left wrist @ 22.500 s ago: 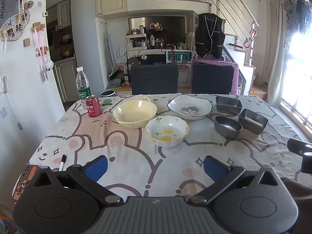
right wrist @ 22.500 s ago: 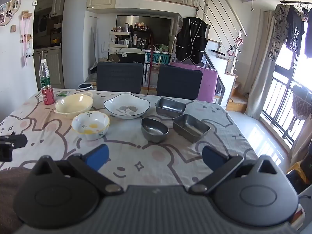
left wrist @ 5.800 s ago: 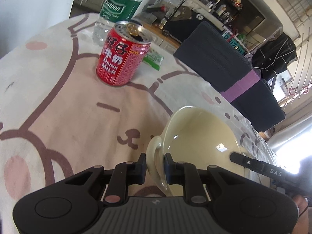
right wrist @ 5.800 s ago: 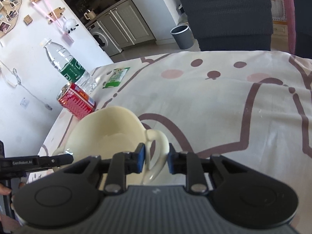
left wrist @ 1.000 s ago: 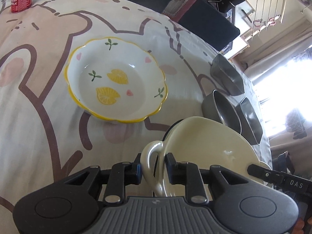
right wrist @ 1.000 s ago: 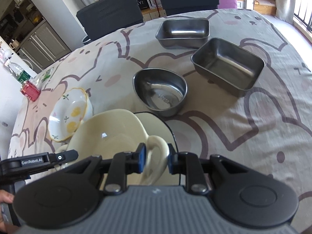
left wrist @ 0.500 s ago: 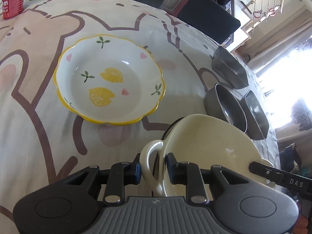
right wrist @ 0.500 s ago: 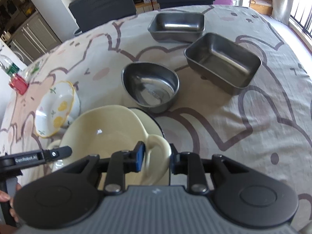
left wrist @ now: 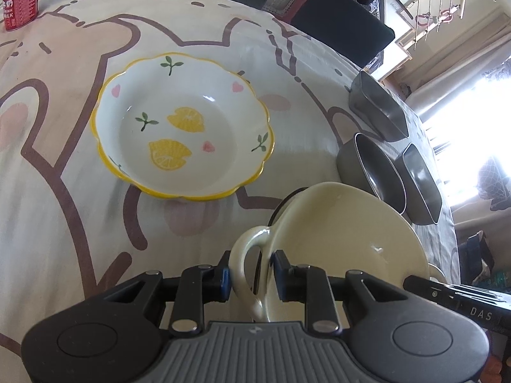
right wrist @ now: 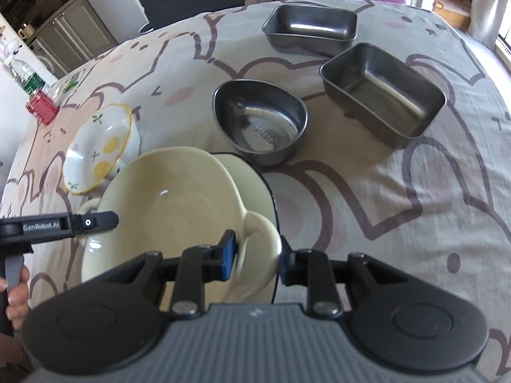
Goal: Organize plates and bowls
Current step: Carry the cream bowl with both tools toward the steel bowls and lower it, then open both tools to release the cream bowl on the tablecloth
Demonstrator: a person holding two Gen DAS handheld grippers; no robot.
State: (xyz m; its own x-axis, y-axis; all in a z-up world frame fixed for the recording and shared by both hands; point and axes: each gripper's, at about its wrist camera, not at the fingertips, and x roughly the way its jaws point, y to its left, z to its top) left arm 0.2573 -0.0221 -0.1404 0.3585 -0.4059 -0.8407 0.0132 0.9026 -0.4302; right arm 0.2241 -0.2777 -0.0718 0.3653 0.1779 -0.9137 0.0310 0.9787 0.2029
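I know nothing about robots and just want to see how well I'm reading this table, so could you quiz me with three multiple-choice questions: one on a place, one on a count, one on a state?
1. What lies beneath the cream two-handled bowl?
A. a dark-rimmed plate
B. a steel pan
C. a red can

2. How many steel containers stand on the table?
A. one
B. three
C. five

3. How is the lemon-print bowl?
A. upside down
B. full of soup
C. upright and empty

Answers:
1 A: the dark-rimmed plate peeks out from under the cream two-handled bowl.
2 B: one round steel bowl and two rectangular steel pans.
3 C: the lemon-print bowl opens upward and its painted bottom is bare.
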